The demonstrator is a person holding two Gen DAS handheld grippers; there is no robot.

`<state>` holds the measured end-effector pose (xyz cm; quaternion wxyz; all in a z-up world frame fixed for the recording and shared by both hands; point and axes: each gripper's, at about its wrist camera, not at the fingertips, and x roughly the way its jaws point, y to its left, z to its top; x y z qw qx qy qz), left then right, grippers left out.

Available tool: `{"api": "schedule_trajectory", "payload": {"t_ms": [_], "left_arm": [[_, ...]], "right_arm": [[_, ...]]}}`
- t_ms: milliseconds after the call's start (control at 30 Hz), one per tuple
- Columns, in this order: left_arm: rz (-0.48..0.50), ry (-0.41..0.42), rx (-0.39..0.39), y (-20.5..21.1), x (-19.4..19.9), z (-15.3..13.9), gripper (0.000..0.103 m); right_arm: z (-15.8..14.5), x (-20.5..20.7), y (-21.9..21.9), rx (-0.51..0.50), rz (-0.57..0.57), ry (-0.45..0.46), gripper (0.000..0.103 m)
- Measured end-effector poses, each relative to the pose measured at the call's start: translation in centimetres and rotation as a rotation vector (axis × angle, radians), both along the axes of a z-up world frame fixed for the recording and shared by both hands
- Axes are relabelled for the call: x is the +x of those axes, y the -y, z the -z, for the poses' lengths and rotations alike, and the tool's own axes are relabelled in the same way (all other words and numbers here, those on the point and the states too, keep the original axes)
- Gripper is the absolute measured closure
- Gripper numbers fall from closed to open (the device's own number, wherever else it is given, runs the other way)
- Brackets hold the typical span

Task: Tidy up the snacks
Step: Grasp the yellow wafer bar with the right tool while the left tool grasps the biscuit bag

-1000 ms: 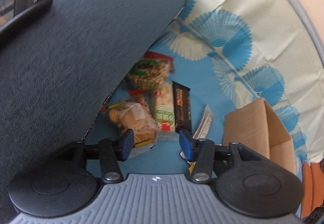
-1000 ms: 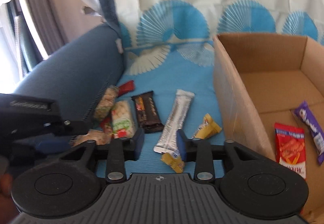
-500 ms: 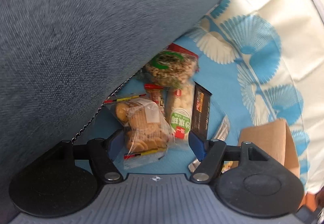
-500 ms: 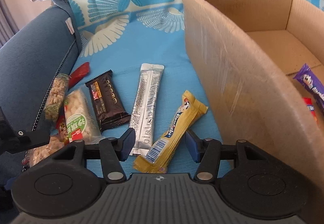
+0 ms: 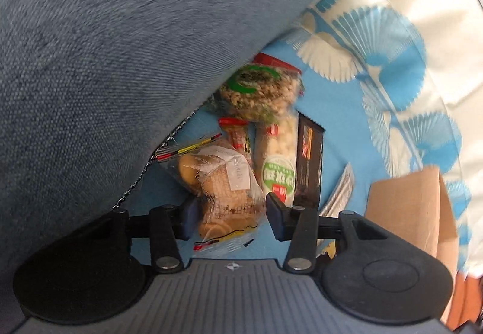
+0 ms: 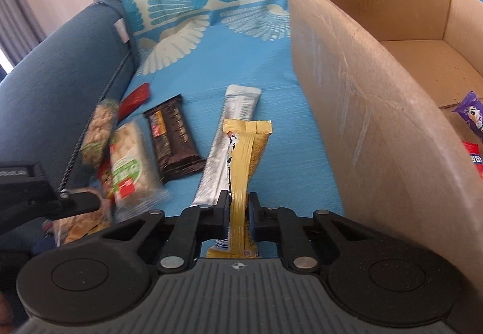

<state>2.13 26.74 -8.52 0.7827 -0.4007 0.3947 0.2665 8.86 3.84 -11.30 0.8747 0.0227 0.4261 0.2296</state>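
Observation:
My right gripper (image 6: 238,208) is shut on a yellow snack bar (image 6: 243,158) and holds it on edge just above the blue cloth. A silver stick pack (image 6: 225,143) and a brown chocolate bar (image 6: 173,140) lie to its left. The cardboard box (image 6: 377,110) stands to the right. My left gripper (image 5: 231,210) is open, its fingers on either side of a clear bag of biscuits (image 5: 223,189). Beyond the bag lie a white rice snack with a green label (image 5: 277,165), the chocolate bar (image 5: 309,165) and a round seeded cracker pack (image 5: 259,92).
A blue sofa cushion (image 5: 120,56) presses close on the left of the snack pile. A purple pack (image 6: 471,115) and a red pack (image 6: 475,155) lie inside the box. The patterned cloth (image 6: 211,41) covers the seat and backrest. The left gripper's body (image 6: 33,198) shows at the right wrist view's left edge.
My right gripper has closed on the yellow bar, which now stands on edge between the jaws. My left gripper has moved forward and narrowed around the biscuit bag.

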Motion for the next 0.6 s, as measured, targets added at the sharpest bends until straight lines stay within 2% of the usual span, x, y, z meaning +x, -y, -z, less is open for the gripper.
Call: {"api": "schedule_trajectory", "payload": {"t_ms": [67,233,333,533,600], "left_arm": [[0.079,-0.021,0.013,0.5,0.2,-0.1,0.052],[0.255,-0.071,0.068,2.5,-0.4,-0.5,0.052],[0.342,-0.07,0.086,3.4,-1.0,-0.7,0.052],[0.441,-0.098,0.048,4.1,-2.2,0.0,0.05],[0.454,-0.119,0.052,4.2,-2.3,0.3,0.04]], "right_arm": [[-0.5,-0.7,0.2,0.008,-0.05,-0.014,0.091],[-2.1,-3.6,1.3,-0.017,-0.153,0.028,0.091],[-2.6,-5.5,2.1,-0.023,-0.209,0.02,0.091],[-2.0,-7.3,3.1,-0.106,-0.297,-0.053,0.09],[-1.3,-7.2,3.1,-0.132,-0.318,-0.097,0.09]]}}
